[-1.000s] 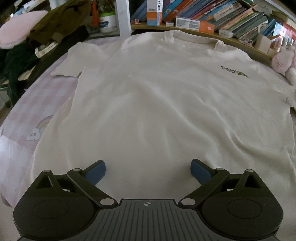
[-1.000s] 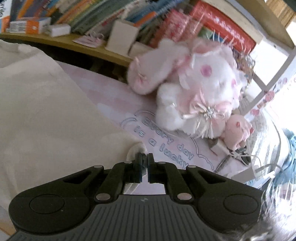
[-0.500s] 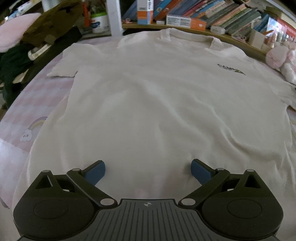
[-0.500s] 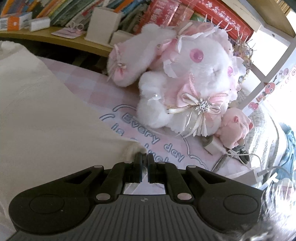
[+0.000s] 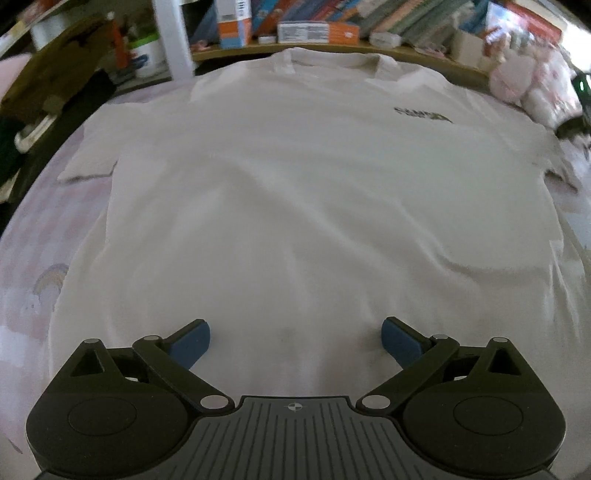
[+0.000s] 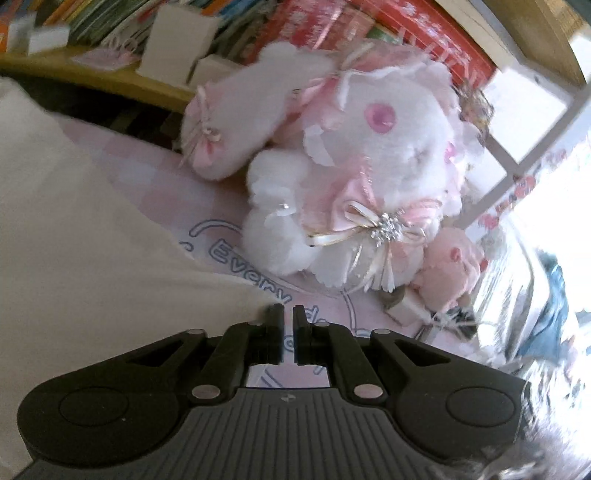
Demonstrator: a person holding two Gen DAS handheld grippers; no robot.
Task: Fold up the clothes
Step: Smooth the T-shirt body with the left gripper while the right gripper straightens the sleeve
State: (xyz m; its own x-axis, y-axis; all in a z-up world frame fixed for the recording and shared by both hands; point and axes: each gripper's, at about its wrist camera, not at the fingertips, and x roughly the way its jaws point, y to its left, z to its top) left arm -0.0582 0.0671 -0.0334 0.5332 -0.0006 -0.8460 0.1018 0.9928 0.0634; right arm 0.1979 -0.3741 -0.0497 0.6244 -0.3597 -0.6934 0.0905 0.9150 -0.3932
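A cream T-shirt (image 5: 295,203) lies flat and face up on a pink bed sheet (image 5: 33,236), collar at the far side, with a small dark logo (image 5: 421,114) on the chest. My left gripper (image 5: 295,341) hovers over the shirt's lower hem, blue pads wide open with nothing between them. In the right wrist view, my right gripper (image 6: 288,314) sits at the tip of the shirt's sleeve (image 6: 110,258). Its jaws are opening: a narrow gap shows the printed sheet (image 6: 229,254) through it, and the sleeve edge lies just left of the left finger.
A white and pink plush rabbit (image 6: 369,166) sits close beyond the right gripper, with a smaller pink plush (image 6: 450,269) and a charger cable to its right. A bookshelf (image 5: 314,33) runs along the bed's far side. Dark clothes (image 5: 55,81) are piled at the far left.
The left wrist view rolled slightly over the shirt's hem. The right gripper slid along the sheet toward the plush and its jaws parted a little, leaving the sleeve tip beside the left finger.
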